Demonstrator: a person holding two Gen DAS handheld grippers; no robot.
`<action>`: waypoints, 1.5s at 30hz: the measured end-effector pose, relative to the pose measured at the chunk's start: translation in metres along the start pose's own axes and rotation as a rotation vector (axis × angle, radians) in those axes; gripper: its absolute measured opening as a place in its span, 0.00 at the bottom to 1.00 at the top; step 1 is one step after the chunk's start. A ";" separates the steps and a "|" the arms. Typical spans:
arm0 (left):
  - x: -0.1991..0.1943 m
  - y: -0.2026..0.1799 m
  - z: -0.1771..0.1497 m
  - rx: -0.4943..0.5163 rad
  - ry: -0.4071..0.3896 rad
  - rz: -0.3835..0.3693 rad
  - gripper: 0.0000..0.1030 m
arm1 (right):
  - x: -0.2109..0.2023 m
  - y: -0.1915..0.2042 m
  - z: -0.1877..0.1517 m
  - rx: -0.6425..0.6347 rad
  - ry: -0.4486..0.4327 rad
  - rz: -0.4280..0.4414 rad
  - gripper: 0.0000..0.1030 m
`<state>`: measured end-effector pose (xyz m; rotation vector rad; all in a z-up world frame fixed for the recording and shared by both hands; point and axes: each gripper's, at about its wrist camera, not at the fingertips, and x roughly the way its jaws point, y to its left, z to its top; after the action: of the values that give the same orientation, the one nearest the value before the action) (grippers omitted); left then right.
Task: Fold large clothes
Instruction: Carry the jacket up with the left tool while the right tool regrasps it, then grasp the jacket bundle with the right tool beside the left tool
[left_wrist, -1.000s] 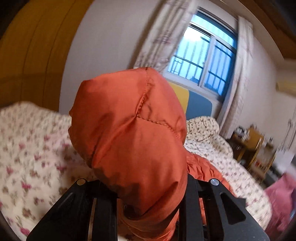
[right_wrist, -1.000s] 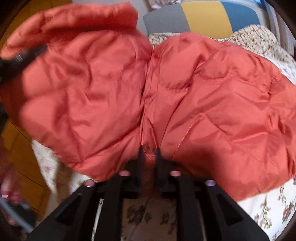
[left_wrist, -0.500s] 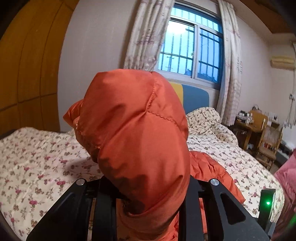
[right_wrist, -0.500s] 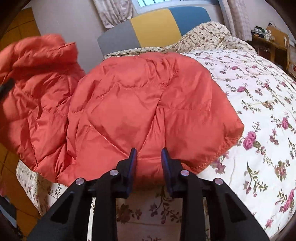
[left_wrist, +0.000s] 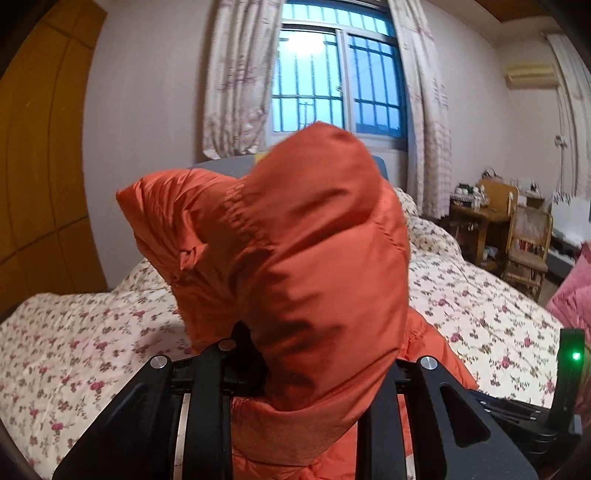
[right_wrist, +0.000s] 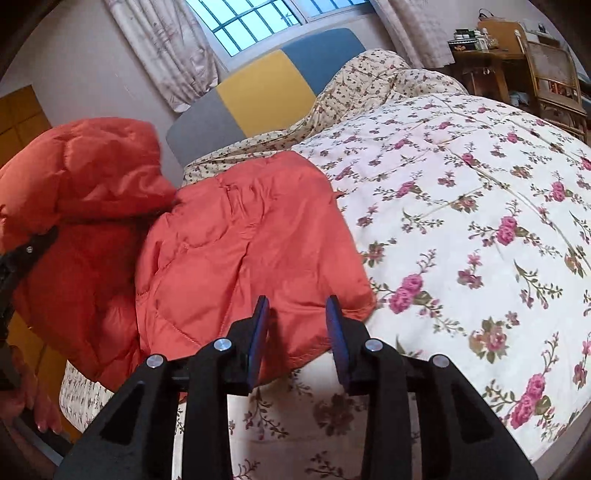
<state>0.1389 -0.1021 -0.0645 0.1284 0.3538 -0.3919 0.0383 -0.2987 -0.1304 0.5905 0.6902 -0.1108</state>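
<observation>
An orange puffer jacket (right_wrist: 251, 251) lies on the floral bedspread (right_wrist: 461, 206), its hem toward my right gripper. My right gripper (right_wrist: 297, 314) is open and empty, its blue-padded fingers just above the jacket's near edge. My left gripper (left_wrist: 295, 369) is shut on a bunched fold of the jacket (left_wrist: 295, 240), held up above the bed; the cloth hides its fingertips. In the right wrist view that raised part (right_wrist: 81, 192) hangs at the left, with the left gripper's black body (right_wrist: 22, 258) under it.
A grey, yellow and blue headboard (right_wrist: 266, 92) stands behind the bed. A window with curtains (left_wrist: 332, 74) is above it. A wooden table and chair (left_wrist: 509, 229) stand at the right. A yellow wardrobe (left_wrist: 37, 166) is at the left. A pink cloth (left_wrist: 572, 295) lies far right.
My right gripper has let go of the jacket and opened, drawing back; that side of the jacket now lies flat on the bed. My left gripper still holds its fold raised.
</observation>
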 end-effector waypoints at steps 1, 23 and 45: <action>0.002 -0.006 0.000 0.016 0.004 -0.002 0.22 | -0.001 -0.005 0.002 -0.004 -0.005 -0.002 0.30; 0.049 -0.112 -0.078 0.441 0.044 -0.159 0.41 | -0.058 -0.022 0.023 0.031 -0.103 0.143 0.40; 0.005 -0.077 -0.084 0.448 0.120 -0.356 0.50 | 0.008 -0.012 0.000 -0.039 0.078 -0.011 0.05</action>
<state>0.0867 -0.1581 -0.1486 0.5326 0.4041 -0.8152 0.0414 -0.3080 -0.1411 0.5554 0.7697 -0.0846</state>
